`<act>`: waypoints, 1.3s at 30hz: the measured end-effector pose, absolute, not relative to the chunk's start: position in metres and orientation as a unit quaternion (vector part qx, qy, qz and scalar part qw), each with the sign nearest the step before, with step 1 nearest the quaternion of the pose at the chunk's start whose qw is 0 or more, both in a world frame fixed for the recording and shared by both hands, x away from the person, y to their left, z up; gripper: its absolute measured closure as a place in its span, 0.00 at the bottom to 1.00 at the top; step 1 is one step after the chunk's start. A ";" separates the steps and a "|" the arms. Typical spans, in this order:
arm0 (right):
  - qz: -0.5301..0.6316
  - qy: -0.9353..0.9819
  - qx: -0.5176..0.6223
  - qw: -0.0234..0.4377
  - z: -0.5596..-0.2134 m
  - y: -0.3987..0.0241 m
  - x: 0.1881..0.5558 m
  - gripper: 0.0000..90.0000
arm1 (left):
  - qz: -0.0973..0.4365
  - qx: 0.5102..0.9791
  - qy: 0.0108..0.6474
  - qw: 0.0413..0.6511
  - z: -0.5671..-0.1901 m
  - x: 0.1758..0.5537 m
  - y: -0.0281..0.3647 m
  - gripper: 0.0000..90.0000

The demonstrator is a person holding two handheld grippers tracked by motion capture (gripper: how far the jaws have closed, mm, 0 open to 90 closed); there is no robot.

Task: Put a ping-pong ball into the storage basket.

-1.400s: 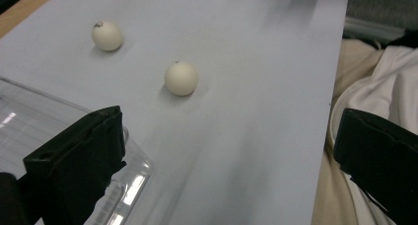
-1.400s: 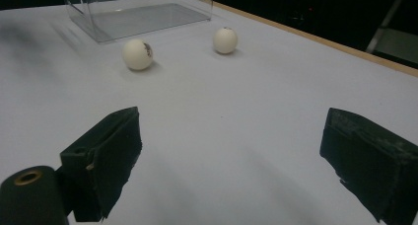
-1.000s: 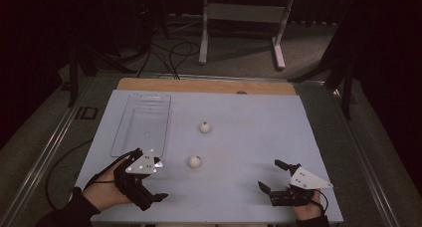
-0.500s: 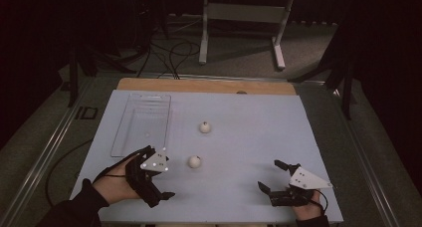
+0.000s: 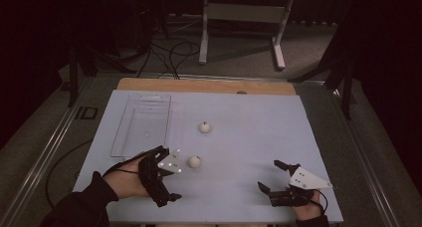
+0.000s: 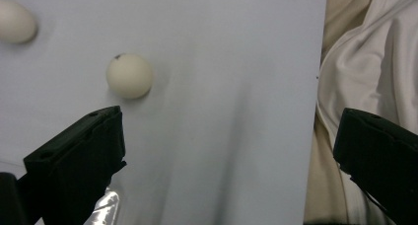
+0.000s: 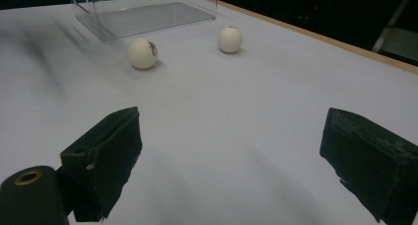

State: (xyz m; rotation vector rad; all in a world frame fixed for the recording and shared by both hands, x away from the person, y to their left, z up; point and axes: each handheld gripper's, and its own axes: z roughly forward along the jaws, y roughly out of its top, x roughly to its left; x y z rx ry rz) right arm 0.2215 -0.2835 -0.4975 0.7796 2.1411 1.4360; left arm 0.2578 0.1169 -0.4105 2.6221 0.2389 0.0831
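- Right gripper (image 5: 274,180): lay at the near right of the table (image 5: 249,137), jaws spread wide with nothing between them.
- Left gripper (image 5: 168,174): rested at the near left, held in the person's hand (image 5: 127,176); jaws stood wide apart and empty.
- Nearer ball (image 5: 194,162): white, sat on the table just beside the left gripper's upper jaw, not between the jaws; the left gripper view showed it (image 6: 129,75) just beyond one jaw tip.
- Farther ball (image 5: 204,127): white, lay near the table's middle, well apart from both grippers.
- Clear tray (image 5: 119,137): shallow transparent container at the far left, its long side running away from the person; it held nothing, both balls lying outside it to its right.
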 end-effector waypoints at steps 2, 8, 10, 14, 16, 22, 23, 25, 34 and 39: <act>0.519 0.776 0.282 0.221 -0.497 -0.284 0.222 0.09 | 0.026 0.967 0.087 0.240 -0.412 0.259 0.113 0.00; 0.520 0.776 0.280 0.222 -0.498 -0.283 0.222 0.10 | 0.007 0.973 0.081 0.216 -0.417 0.260 0.104 0.00; 0.519 0.777 0.280 0.220 -0.498 -0.283 0.221 0.09 | 0.004 0.974 0.080 0.213 -0.418 0.261 0.102 0.00; 0.519 0.777 0.279 0.221 -0.497 -0.283 0.221 0.10 | 0.002 0.974 0.078 0.213 -0.416 0.265 0.100 0.00; 0.520 0.776 0.279 0.223 -0.498 -0.283 0.222 0.10 | 0.002 0.973 0.076 0.219 -0.415 0.266 0.099 0.00; 0.519 0.777 0.280 0.219 -0.498 -0.282 0.221 0.10 | 0.000 0.973 0.067 0.221 -0.410 0.274 0.094 0.00; 0.518 0.778 0.280 0.220 -0.498 -0.282 0.221 0.10 | 0.000 0.973 0.066 0.222 -0.409 0.275 0.093 0.00; 0.520 0.776 0.280 0.220 -0.498 -0.282 0.221 0.10 | -0.001 0.973 0.062 0.224 -0.407 0.277 0.091 0.00; 0.520 0.776 0.280 0.218 -0.497 -0.283 0.221 0.10 | 0.005 0.971 0.053 0.232 -0.400 0.286 0.085 0.00; 0.522 0.775 0.279 0.221 -0.498 -0.282 0.221 0.10 | 0.010 0.971 0.047 0.235 -0.397 0.291 0.082 0.00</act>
